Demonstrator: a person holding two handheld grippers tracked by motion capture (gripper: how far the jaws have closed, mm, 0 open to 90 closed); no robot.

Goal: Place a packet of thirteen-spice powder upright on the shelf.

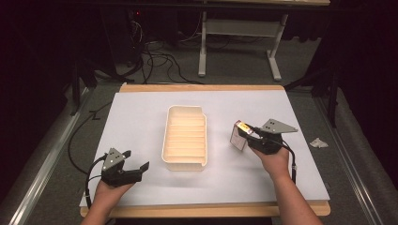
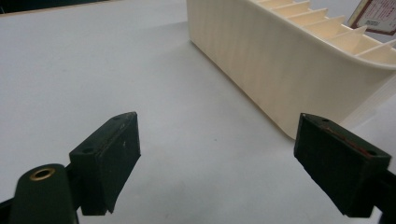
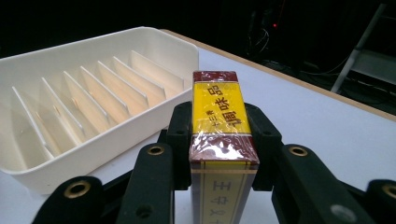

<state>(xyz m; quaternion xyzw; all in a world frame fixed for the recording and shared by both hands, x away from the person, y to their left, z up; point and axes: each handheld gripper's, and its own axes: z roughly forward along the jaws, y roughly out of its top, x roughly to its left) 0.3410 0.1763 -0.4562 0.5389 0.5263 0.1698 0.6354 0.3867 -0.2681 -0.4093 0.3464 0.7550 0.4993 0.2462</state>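
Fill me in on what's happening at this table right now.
A person works at a white-covered table with a hand-held tool in each hand. The right tool is shut on a small yellow and dark red box wrapped in clear film, held just right of a cream tray with divider slots. No slot that can be seen holds anything yet. The left tool is open and holds nothing, near the tray's closer left corner.
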